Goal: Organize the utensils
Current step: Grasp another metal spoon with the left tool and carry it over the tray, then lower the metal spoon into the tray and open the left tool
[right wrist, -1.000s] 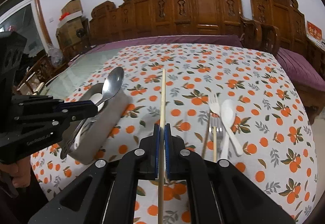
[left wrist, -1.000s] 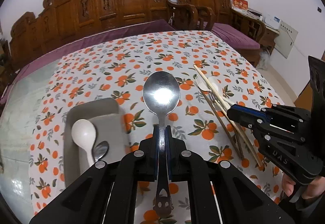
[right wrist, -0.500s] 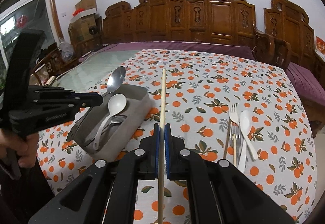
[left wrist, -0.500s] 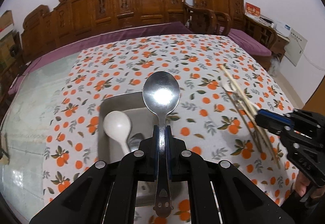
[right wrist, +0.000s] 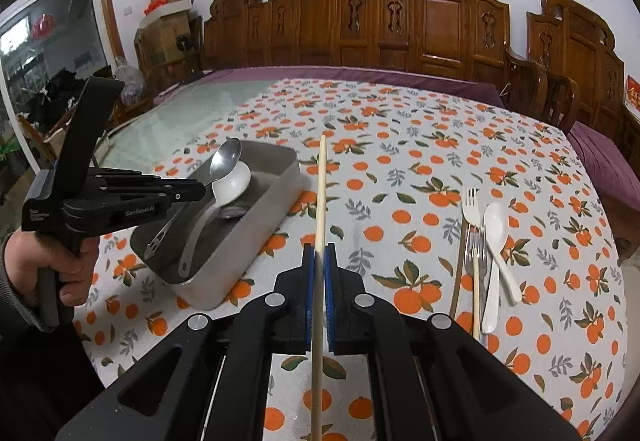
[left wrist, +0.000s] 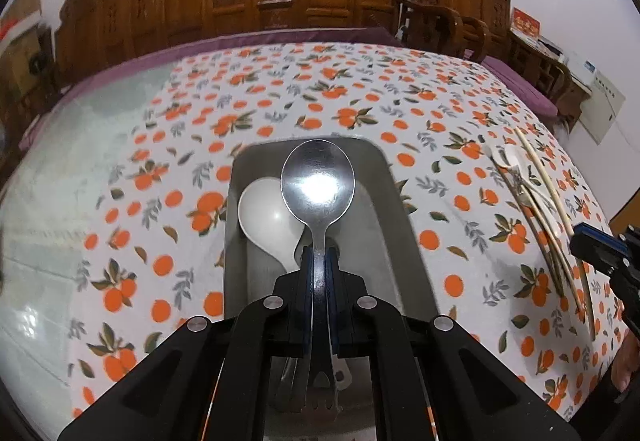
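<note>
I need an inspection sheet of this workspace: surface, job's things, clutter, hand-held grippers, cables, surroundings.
Surface: table under orange-print cloth; glass top bare at the left.
Job's things: grey tray holding a white spoon and a metal utensil; white fork, second white spoon, metal fork and chopsticks lie on the cloth at the right.
Clutter: nothing seen.
Grippers: left hand-held gripper shut on a metal spoon above the tray; right hand-held gripper shut on a chopstick.
Cables: nothing seen.
Surroundings: carved wooden chairs, cardboard boxes.
</note>
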`<state>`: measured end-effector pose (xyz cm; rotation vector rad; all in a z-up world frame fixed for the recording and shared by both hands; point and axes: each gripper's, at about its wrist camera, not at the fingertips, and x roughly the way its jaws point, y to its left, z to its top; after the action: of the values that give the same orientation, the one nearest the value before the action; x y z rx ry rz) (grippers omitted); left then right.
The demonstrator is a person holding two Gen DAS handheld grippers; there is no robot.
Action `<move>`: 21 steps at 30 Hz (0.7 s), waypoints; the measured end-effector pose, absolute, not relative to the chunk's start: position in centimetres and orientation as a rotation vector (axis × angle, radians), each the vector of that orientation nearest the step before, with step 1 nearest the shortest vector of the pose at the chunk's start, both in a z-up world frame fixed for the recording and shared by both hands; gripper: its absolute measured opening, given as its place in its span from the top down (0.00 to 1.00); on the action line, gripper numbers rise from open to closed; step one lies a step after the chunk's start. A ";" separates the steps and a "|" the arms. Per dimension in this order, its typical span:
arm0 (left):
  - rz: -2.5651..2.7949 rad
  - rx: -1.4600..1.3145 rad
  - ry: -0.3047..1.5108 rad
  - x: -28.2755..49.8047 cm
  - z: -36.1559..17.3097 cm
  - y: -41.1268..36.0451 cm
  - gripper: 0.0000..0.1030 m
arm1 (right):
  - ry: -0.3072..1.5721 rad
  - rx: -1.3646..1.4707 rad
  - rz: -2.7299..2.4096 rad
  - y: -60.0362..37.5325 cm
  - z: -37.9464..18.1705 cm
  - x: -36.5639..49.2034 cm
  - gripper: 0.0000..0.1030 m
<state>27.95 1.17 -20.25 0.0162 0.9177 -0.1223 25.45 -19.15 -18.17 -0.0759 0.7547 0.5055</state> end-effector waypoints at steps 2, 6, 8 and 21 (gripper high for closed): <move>-0.121 0.015 0.925 28.1 -21.0 1.3 0.95 | 0.763 -0.079 0.504 -19.1 -18.5 25.5 0.94; -0.120 0.042 0.934 28.4 -21.8 1.1 0.95 | 0.776 -0.082 0.502 -19.0 -19.1 25.7 0.94; -0.123 0.042 0.941 28.5 -22.0 1.1 0.95 | 0.784 -0.083 0.500 -18.9 -19.4 25.8 0.94; -0.132 0.013 0.948 28.7 -21.4 2.1 0.94 | 0.799 -0.097 0.475 -17.9 -19.3 25.6 0.94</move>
<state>28.67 2.07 -21.44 0.0127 0.9481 -0.1317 25.60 -17.86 -19.30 -0.0972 0.7993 0.4753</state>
